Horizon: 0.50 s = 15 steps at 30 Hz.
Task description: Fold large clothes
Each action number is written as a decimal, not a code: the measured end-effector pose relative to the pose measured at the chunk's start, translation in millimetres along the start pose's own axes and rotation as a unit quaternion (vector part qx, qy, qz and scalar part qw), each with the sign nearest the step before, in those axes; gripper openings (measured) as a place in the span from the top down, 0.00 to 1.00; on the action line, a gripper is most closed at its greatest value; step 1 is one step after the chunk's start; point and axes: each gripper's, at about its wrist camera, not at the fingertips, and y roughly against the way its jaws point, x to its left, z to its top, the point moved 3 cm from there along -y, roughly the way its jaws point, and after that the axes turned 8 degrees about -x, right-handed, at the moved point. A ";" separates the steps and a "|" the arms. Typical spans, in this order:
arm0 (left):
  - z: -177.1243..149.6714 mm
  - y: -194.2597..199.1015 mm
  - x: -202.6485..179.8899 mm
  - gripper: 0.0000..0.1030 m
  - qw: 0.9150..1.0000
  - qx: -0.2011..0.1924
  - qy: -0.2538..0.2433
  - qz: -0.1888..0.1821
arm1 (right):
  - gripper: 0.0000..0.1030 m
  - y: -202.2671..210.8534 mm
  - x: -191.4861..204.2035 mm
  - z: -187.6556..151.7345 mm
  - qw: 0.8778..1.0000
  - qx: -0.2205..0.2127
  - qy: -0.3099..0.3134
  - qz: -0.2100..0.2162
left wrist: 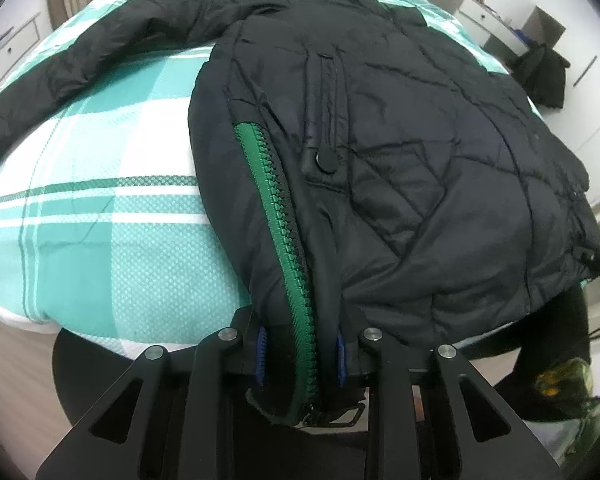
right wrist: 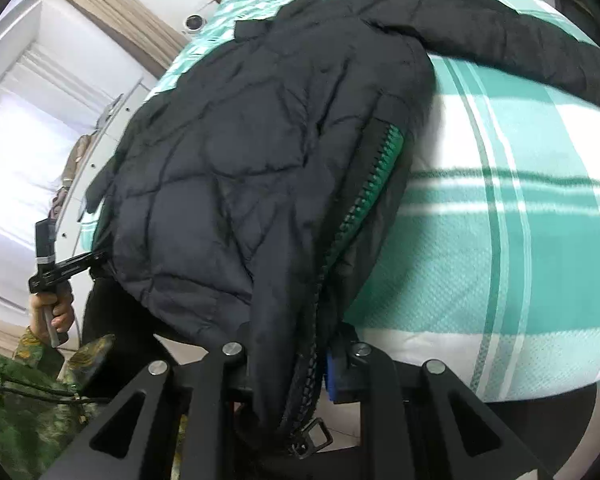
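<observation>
A black quilted jacket (left wrist: 400,128) with a green zipper (left wrist: 276,208) lies on a teal and white checked cover. One sleeve (left wrist: 80,56) stretches out to the left. My left gripper (left wrist: 300,356) is shut on the jacket's bottom hem at the zipper edge. In the right wrist view the jacket (right wrist: 236,152) fills the middle. My right gripper (right wrist: 288,364) is shut on its hem beside the zipper (right wrist: 380,168) and the zipper pull. A sleeve (right wrist: 500,28) runs off to the upper right. The other gripper (right wrist: 64,268) shows at the left, at the jacket's far corner.
The checked cover (left wrist: 100,220) lies over a round-edged surface with its rim near me. White cabinets (left wrist: 592,92) and a dark garment (left wrist: 544,76) stand at the right. The person's hand (right wrist: 56,312) and camouflage sleeve (right wrist: 24,392) are at the left.
</observation>
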 end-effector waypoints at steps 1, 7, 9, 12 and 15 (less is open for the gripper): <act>1.5 0.9 -0.7 0.71 1.000 -0.002 -0.002 0.005 | 0.76 -1.4 1.4 0.9 1.000 -0.003 0.009 -0.009; 8.5 23.4 -6.9 0.41 0.999 -0.035 -0.019 0.026 | 0.33 9.3 3.8 6.1 0.995 -0.015 0.069 -0.063; 16.0 44.4 -5.8 0.26 0.997 -0.071 -0.015 0.037 | 0.28 17.4 4.5 10.1 0.994 -0.027 0.072 -0.081; 32.2 79.9 -3.4 0.03 0.986 -0.152 -0.014 0.073 | 0.23 36.4 3.3 22.1 0.988 -0.066 0.077 -0.121; 53.4 108.0 -4.8 0.00 0.960 -0.248 -0.020 0.132 | 0.23 52.7 6.1 35.8 0.979 -0.098 0.090 -0.158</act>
